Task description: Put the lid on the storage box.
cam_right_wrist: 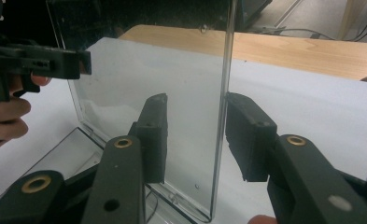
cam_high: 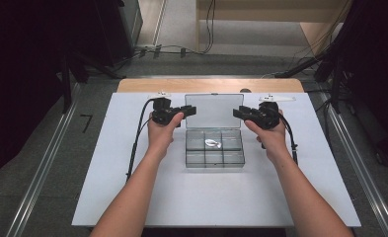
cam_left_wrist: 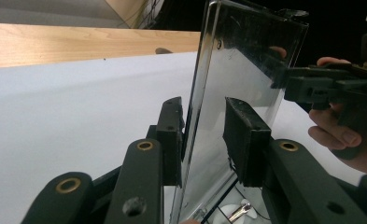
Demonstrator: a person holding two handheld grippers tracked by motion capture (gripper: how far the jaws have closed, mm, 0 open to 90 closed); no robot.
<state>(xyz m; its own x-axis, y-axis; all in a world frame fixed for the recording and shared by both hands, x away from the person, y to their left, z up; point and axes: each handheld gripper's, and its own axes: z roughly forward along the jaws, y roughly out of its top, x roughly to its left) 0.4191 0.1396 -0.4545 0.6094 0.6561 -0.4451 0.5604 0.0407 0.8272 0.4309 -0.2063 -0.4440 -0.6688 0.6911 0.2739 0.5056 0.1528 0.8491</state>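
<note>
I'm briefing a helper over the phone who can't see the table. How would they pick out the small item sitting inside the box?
On the white table a clear compartment box sits mid-table, its lid upright between the two tools. In the back row's middle compartment lies a small shiny silvery item. The other compartments look empty.

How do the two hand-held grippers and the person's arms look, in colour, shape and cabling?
The left gripper and right gripper are matte black, each with two blocky jaws on hinged links that have brass-coloured pivot rings. A white plate sits on top of each. A black cable trails from each. The forearms are bare; no sleeves or gloves show.
</note>
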